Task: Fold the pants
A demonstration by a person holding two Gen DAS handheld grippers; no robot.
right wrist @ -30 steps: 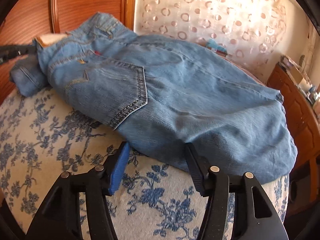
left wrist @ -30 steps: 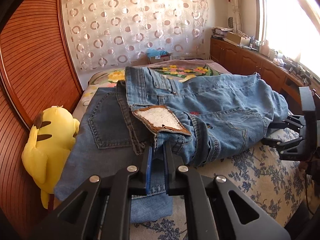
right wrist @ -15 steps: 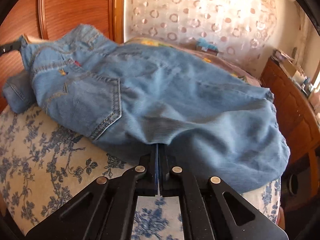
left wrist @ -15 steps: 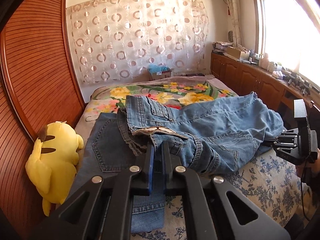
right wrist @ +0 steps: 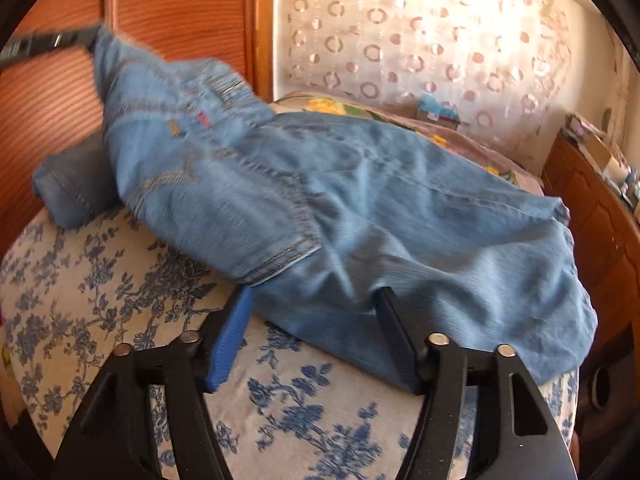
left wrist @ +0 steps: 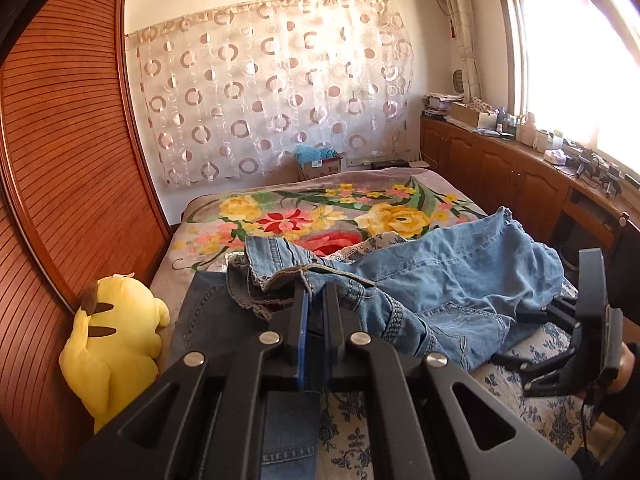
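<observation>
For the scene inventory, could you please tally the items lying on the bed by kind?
Light blue jeans: 1
Dark blue jeans: 1
Yellow plush toy: 1
Floral blanket: 1
Total: 4

Yellow plush toy (left wrist: 116, 340) beside wooden wardrobe (left wrist: 68, 152), floral blanket (left wrist: 320, 212), circle-patterned curtain (left wrist: 272, 96), cluttered wooden cabinets (left wrist: 500, 168)

In the right wrist view the light jeans (right wrist: 360, 200) are smeared by motion blur near the waistband. They cover most of the darker jeans (left wrist: 208, 320) and part of the bed (left wrist: 360, 432). Clutter on the surface (left wrist: 540, 148) by the window is too small to tell.
</observation>
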